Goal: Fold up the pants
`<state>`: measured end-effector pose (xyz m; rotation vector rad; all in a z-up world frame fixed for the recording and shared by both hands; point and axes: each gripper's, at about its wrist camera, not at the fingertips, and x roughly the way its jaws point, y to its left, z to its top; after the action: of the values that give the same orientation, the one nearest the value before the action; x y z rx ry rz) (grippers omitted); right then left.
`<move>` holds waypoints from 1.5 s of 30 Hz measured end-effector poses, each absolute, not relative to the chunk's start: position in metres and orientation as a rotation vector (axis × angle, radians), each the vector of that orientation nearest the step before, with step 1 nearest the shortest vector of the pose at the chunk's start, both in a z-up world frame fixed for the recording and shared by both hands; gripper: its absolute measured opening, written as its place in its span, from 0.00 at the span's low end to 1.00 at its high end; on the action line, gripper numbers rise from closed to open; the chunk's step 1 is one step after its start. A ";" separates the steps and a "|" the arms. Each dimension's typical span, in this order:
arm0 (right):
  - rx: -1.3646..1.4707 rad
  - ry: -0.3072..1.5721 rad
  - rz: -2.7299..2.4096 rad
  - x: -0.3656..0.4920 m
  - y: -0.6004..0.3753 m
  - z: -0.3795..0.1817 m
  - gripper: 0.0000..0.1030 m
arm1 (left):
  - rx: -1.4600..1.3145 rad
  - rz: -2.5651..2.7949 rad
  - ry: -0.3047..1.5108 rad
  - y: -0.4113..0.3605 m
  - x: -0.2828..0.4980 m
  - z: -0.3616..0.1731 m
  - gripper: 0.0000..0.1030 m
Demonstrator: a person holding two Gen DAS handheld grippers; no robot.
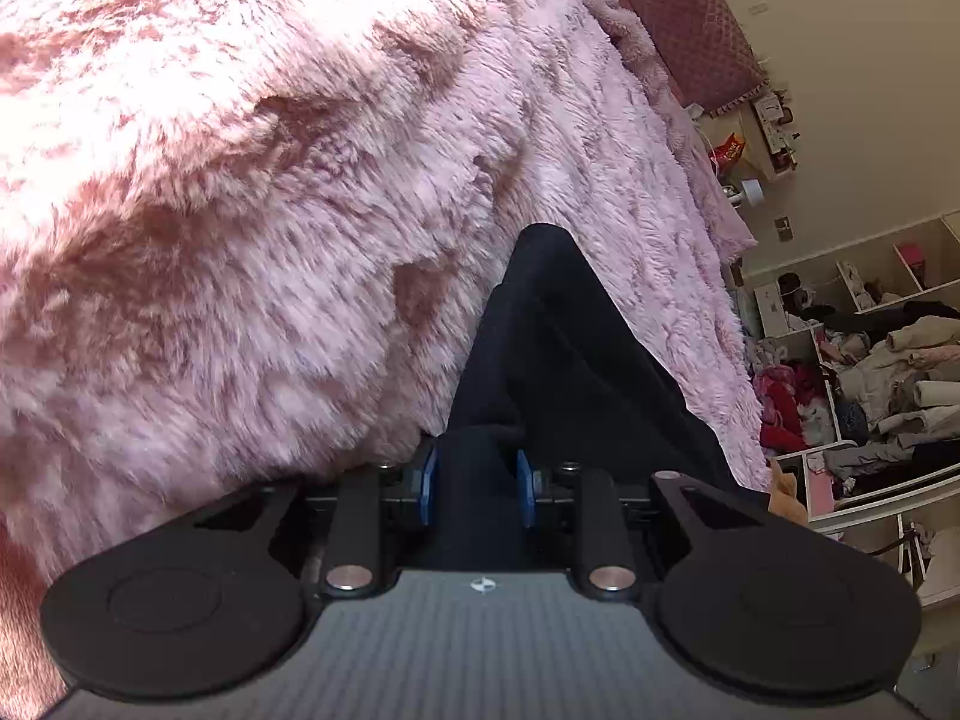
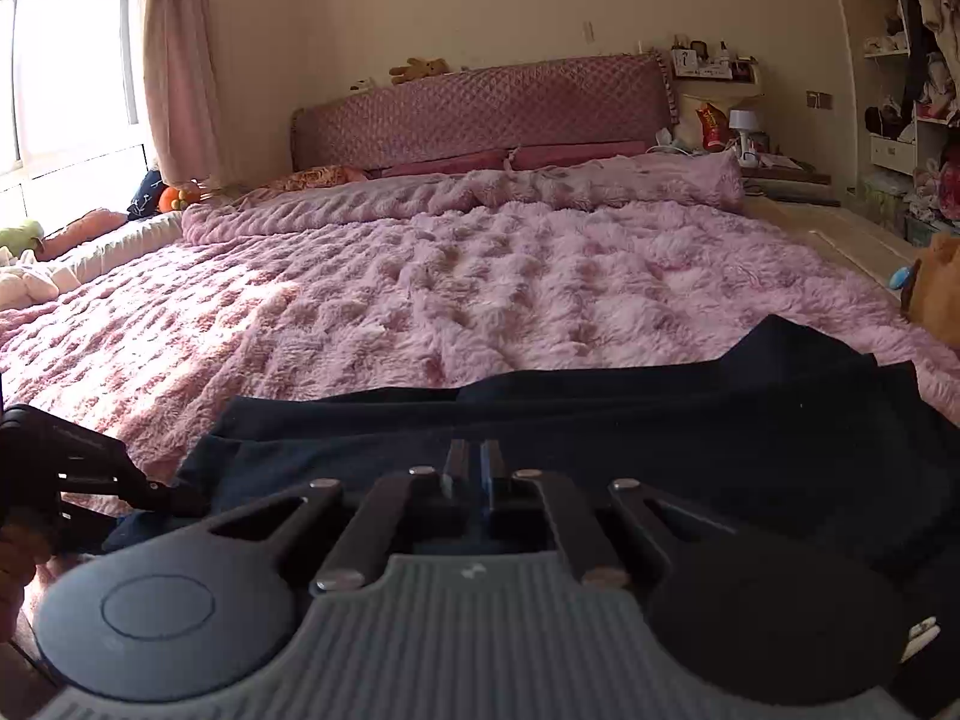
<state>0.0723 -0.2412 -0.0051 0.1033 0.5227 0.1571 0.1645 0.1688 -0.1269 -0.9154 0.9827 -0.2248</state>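
Smooth dark pants (image 2: 600,426), fluffy pink blanket (image 2: 480,276)

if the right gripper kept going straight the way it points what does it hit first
Most likely the dark pants, lying on the pink blanket just ahead of the shut right gripper. Its tips may already touch the cloth; depth is unclear.

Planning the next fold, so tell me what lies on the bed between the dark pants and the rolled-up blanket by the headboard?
Only bare pink fuzzy bedspread lies between the pants and the rolled blanket, as the right wrist view shows.
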 end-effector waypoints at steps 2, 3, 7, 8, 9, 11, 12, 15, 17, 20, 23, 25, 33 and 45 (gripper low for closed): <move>0.115 0.536 0.153 0.078 -0.242 -0.017 0.00 | -0.925 -0.223 0.970 0.168 0.163 -0.125 0.24; 0.109 0.535 0.149 0.080 -0.242 -0.022 0.00 | -0.926 -0.221 0.963 0.167 0.162 -0.124 0.24; 0.146 0.489 0.100 0.075 -0.233 -0.036 0.00 | -0.915 -0.213 0.952 0.165 0.161 -0.120 0.23; 0.156 0.481 0.087 0.075 -0.231 -0.037 0.00 | -0.914 -0.211 0.950 0.164 0.161 -0.120 0.23; 0.120 0.485 0.041 0.076 -0.223 -0.039 0.00 | -0.915 -0.210 0.950 0.163 0.162 -0.120 0.23; 0.041 0.509 -0.020 0.079 -0.213 -0.052 0.00 | -0.916 -0.212 0.947 0.162 0.163 -0.120 0.23; 0.020 0.518 -0.023 0.080 -0.211 -0.062 0.00 | -0.917 -0.212 0.947 0.161 0.164 -0.120 0.23; 0.016 0.540 -0.019 0.080 -0.212 -0.070 0.00 | -0.912 -0.209 0.941 0.160 0.164 -0.120 0.23; 0.073 0.551 -0.013 0.078 -0.218 -0.060 0.00 | -0.903 -0.208 0.933 0.160 0.163 -0.116 0.22; 0.058 0.591 -0.013 0.068 -0.220 -0.055 0.00 | -0.896 -0.230 0.888 0.156 0.157 -0.103 0.19; 0.032 0.646 -0.009 0.058 -0.215 -0.046 0.00 | -0.883 -0.231 0.873 0.155 0.155 -0.098 0.19; 0.054 0.706 -0.001 0.052 -0.215 -0.038 0.00 | -0.880 -0.217 0.891 0.153 0.157 -0.100 0.19; -0.035 0.832 0.004 0.038 -0.203 -0.027 0.00 | -0.825 -0.225 0.872 0.148 0.155 -0.091 0.16; 0.122 0.820 0.056 0.010 -0.235 -0.007 0.00 | -0.763 -0.318 0.711 0.117 0.134 -0.008 0.13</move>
<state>0.0097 -0.2347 -0.0072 0.1216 0.8196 0.0562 0.1335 0.1171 -0.0077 -0.7630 0.7105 -0.3178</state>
